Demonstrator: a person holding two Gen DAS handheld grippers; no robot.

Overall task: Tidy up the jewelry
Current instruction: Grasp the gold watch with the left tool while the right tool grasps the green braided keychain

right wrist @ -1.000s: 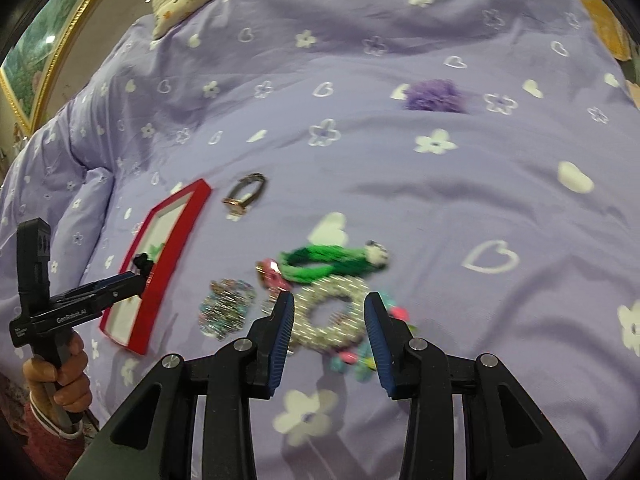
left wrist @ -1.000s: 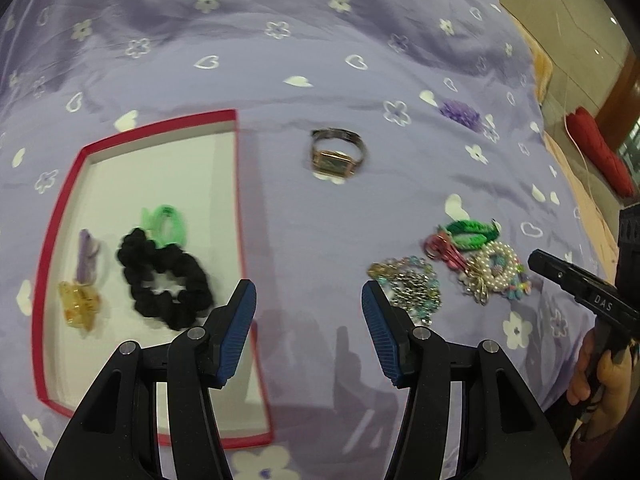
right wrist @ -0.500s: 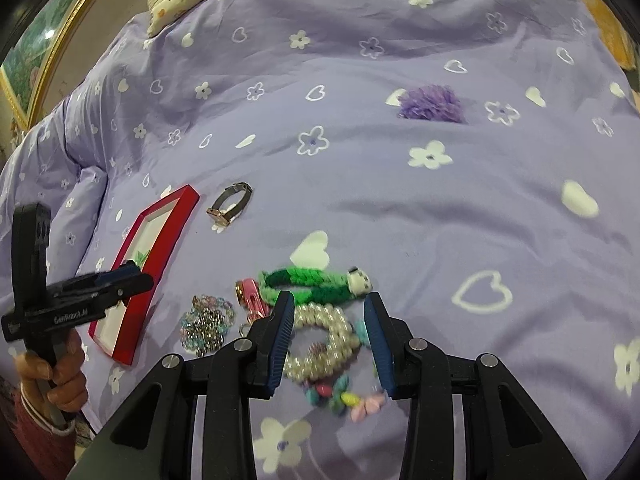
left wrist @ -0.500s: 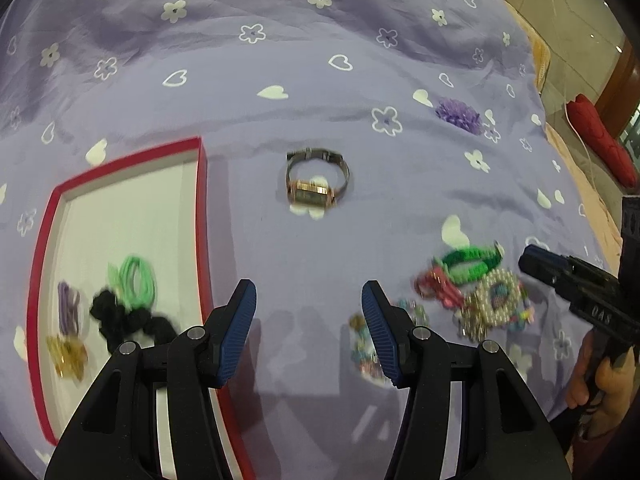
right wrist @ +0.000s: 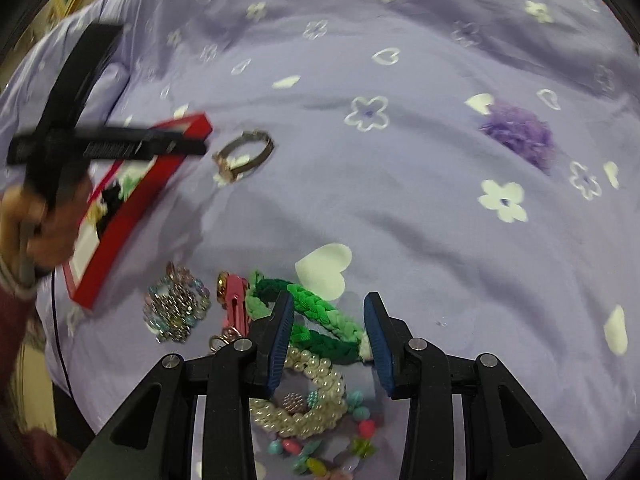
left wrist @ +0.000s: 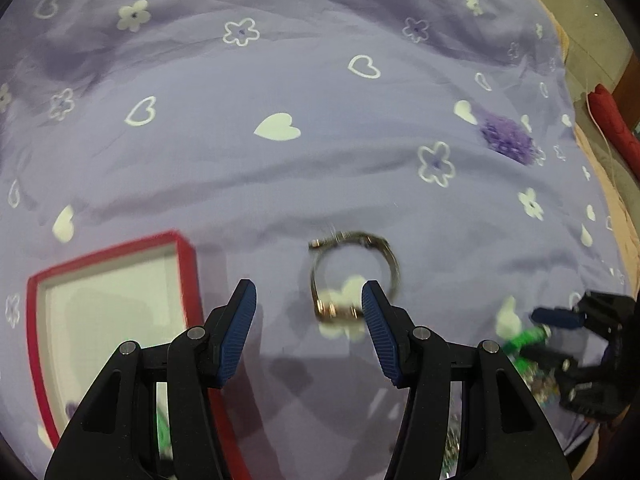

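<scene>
1. Left wrist view: my left hand-held gripper (left wrist: 309,312) is spread wide and grasps nothing. It hangs just over the watch (left wrist: 352,276), which lies on the purple bedspread (left wrist: 280,168). The watch face sits right by the right pad, with the band looping away from me. The frame is blurred, so I can't tell whether a pad touches it.
2. Same view: the red tray (left wrist: 188,256) is just to the left of the watch, its white floor mostly bare at this end. The purple scrunchie (left wrist: 506,140) lies well apart, far right.
3. Right wrist view: my right hand-held gripper (right wrist: 329,338) is also released, holding nothing. Its pads straddle the green braided band (right wrist: 316,320), with the pearl bracelet (right wrist: 308,396) below and the pink clip (right wrist: 234,304) and bead chain (right wrist: 176,308) to the left.
4. Risks, my judgement: the watch is off-centre in the left hand-held gripper, so closing now may clip only the face and flip it or push it into the soft bedding.
5. On the right, the pile is tangled close; a grab could drag the pearls or clip along, or pinch fabric.
</scene>
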